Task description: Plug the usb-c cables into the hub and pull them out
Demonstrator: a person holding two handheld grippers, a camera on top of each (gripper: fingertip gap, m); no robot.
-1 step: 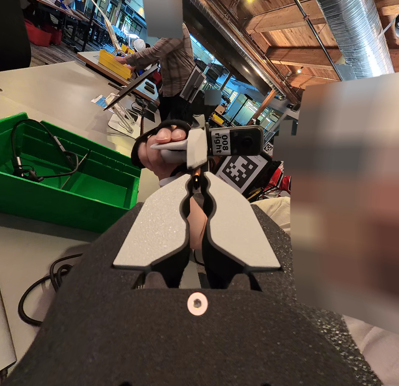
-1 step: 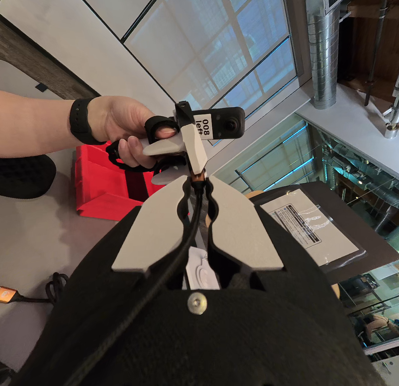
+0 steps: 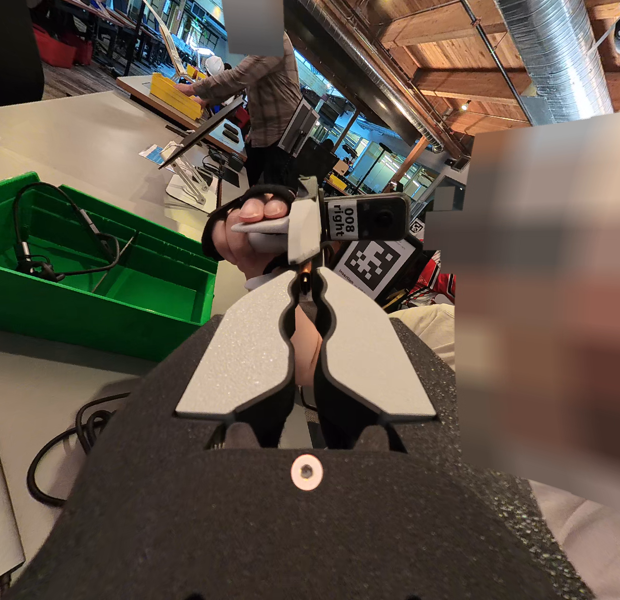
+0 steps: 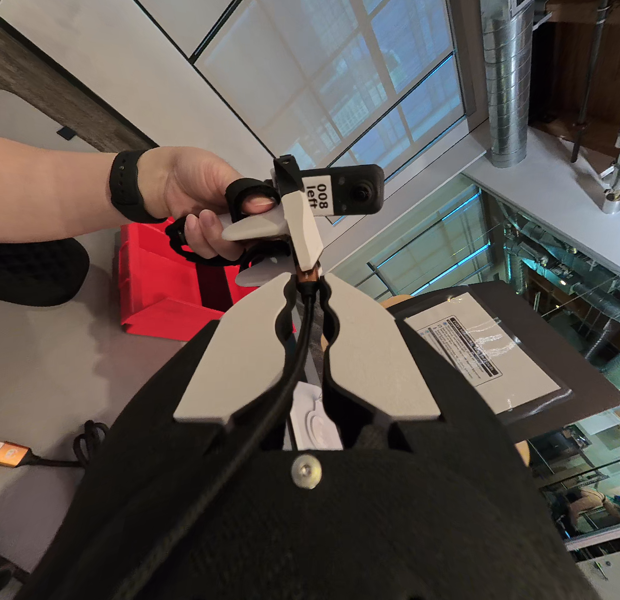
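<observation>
Both grippers are raised off the table and meet tip to tip. My right gripper (image 4: 308,277) is shut on a black usb-c cable (image 4: 302,345) just behind its copper-coloured plug (image 4: 308,275). The cable trails back over the gripper body. My left gripper (image 3: 306,275) is shut on a small dark connector piece (image 3: 305,282); I cannot tell what it belongs to. The right gripper (image 3: 302,245) shows edge-on in the left wrist view, and the left gripper (image 4: 303,245) in the right wrist view. No hub is clearly visible.
A green bin (image 3: 100,319) with several cables stands at the left. A red bin (image 4: 161,298) stands behind the left hand. A black cable (image 3: 50,456) and an orange connector (image 4: 13,453) lie on the table. A person (image 3: 268,97) stands at a far table. My two grippers' fingertips are within a few centimetres of each other.
</observation>
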